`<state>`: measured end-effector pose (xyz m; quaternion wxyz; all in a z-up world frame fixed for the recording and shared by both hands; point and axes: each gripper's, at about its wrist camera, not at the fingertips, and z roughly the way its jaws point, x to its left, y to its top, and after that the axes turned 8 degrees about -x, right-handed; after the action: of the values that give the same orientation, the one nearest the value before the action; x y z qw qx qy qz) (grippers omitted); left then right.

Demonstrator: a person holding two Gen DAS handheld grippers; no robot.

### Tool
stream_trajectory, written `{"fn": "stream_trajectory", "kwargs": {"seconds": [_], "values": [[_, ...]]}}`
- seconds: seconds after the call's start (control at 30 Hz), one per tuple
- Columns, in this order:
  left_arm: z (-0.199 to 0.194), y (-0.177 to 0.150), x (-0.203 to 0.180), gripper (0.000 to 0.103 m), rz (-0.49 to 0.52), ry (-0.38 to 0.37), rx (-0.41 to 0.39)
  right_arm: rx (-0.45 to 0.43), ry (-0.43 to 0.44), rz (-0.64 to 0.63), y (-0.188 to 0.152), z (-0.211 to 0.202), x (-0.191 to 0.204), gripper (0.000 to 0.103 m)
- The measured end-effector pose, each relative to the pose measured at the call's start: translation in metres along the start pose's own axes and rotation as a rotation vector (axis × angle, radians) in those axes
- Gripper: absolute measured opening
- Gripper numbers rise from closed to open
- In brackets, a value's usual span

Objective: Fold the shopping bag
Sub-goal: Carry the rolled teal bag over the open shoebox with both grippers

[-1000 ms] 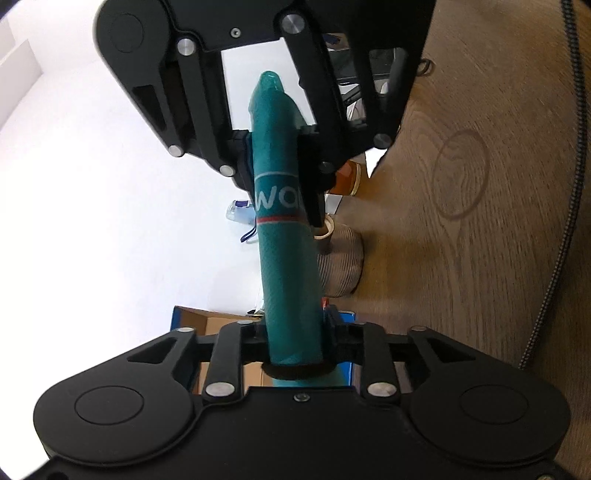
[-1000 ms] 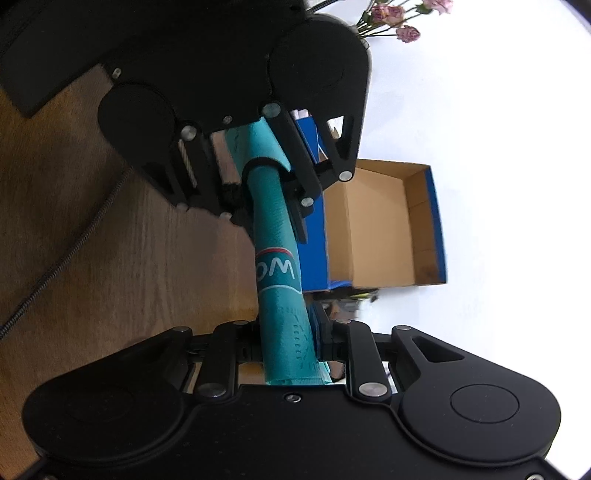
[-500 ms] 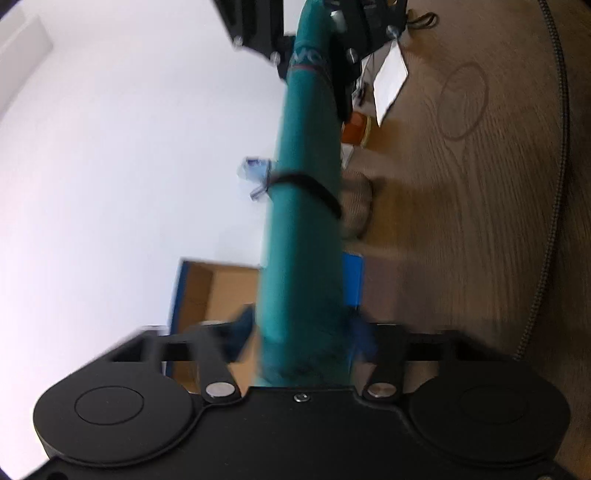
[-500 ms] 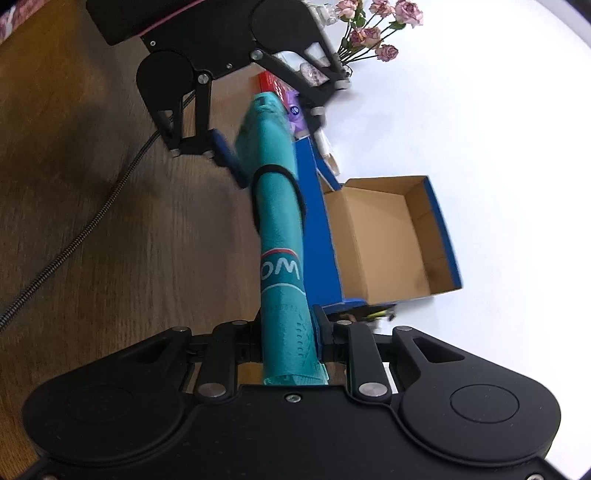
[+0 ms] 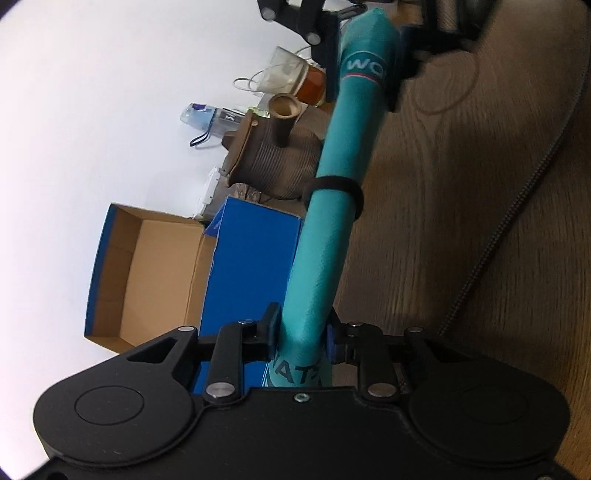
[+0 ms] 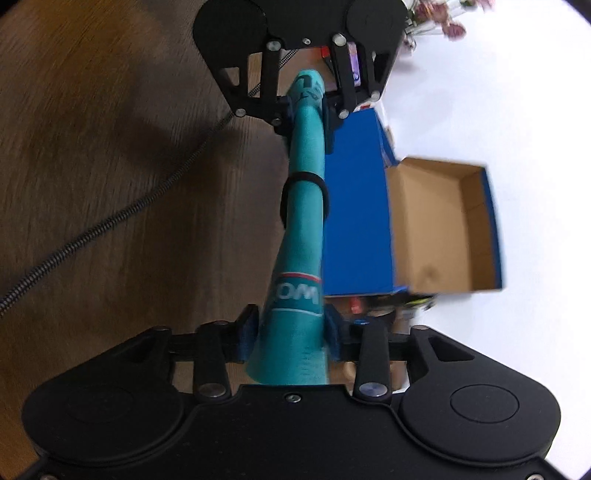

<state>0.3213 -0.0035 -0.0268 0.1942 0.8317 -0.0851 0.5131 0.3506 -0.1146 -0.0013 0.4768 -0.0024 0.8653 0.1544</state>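
The teal shopping bag point(image 5: 332, 229) is rolled into a long tight tube, held level in the air between both grippers. A black elastic band point(image 5: 334, 184) circles its middle. My left gripper point(image 5: 301, 332) is shut on the end printed with letters. My right gripper point(image 5: 365, 55) clamps the far end by the white logo. In the right wrist view the rolled bag point(image 6: 304, 229) runs from my right gripper point(image 6: 290, 332), shut on the logo end, up to the left gripper point(image 6: 304, 107), with the band point(image 6: 303, 177) between them.
Below lies a wooden table point(image 5: 461, 184) with a braided cable point(image 5: 517, 221). An open blue cardboard box point(image 5: 147, 273) lies under the bag. Behind it are a brown ribbed vase point(image 5: 273, 162), a water bottle point(image 5: 207, 118) and a glass jug point(image 5: 295, 77). Pink flowers point(image 6: 443, 22) show at the far edge.
My left gripper has drawn back along the roll to its end and closed there. The black band stayed around the roll's middle. The two grippers are now much farther apart.
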Motion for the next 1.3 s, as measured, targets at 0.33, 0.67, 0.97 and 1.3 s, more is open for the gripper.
{"fn": "stream_trajectory", "kwargs": {"seconds": [0.33, 0.67, 0.97, 1.3], "values": [[0.009, -0.015, -0.029, 0.059, -0.055, 0.066, -0.004, -0.194, 0.029, 0.018, -0.029, 0.007, -0.030, 0.021], [0.014, -0.022, 0.002, 0.026, -0.057, -0.129, -0.015, -0.213, 0.122, -0.027, -0.029, -0.033, -0.002, 0.021], [-0.029, -0.029, 0.117, 0.026, -0.073, -0.201, -0.074, -0.199, 0.177, 0.015, -0.015, -0.080, -0.090, 0.021], [-0.029, -0.038, 0.190, 0.027, -0.142, -0.267, -0.027, -0.173, 0.284, 0.038, 0.027, -0.090, -0.167, 0.022]]}}
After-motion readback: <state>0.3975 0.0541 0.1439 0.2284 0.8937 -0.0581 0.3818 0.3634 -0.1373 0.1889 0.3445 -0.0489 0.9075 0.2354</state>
